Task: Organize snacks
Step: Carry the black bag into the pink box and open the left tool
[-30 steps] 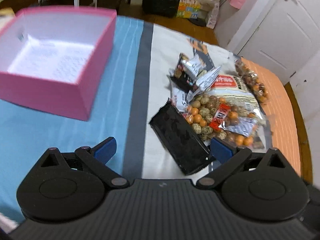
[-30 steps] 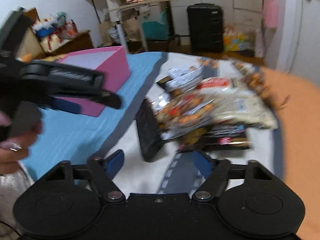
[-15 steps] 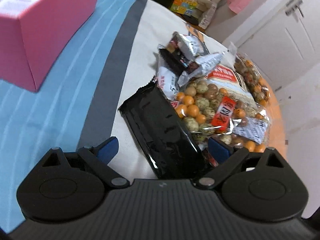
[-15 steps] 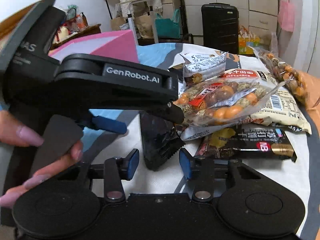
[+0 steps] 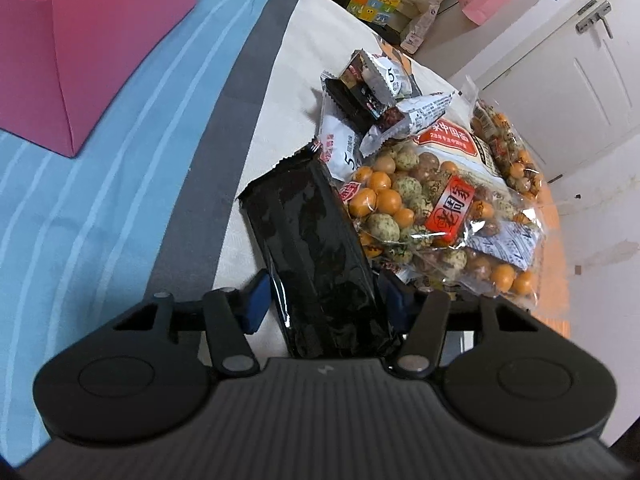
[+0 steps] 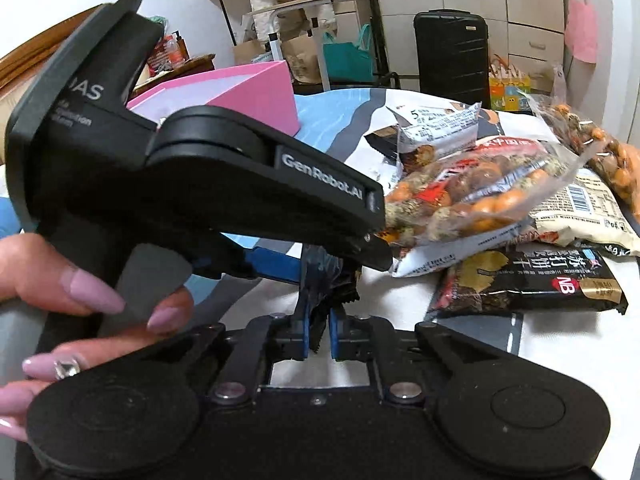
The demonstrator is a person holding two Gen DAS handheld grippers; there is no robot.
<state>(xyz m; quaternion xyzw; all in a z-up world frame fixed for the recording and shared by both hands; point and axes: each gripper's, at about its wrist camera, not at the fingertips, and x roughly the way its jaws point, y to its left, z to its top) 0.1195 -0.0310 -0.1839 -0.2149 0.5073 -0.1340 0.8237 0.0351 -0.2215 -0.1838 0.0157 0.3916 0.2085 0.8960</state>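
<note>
The black snack packet (image 5: 316, 248) is found at the near edge of the snack pile, on the pale part of the cloth-covered desk (image 5: 280, 92), lying lengthwise toward the left tongs (image 5: 326, 300). Its near end is seen between the blue pads (image 5: 256, 304) of the left tongs, whose jaws have just been closing around the packet's width; the left pad appears just beside the wrapper edge, and firm contact cannot be confirmed. The serrated end of the same packet (image 6: 320, 320) is pinched between the pads of the right tongs (image 6: 319, 334), whose jaws have just been closing and are now clamped on the wrapper. The left tongs (image 6: 240, 184) are held by a hand (image 6: 80, 304) directly above that spot. Just beside the packet a clear bag of coated nuts (image 5: 432, 208) is noted, overlapping other wrapped snacks (image 5: 372, 92). A dark biscuit packet (image 6: 528, 280) lies to the right. A pink box (image 5: 80, 48) stands well apart on the blue stripes.
</note>
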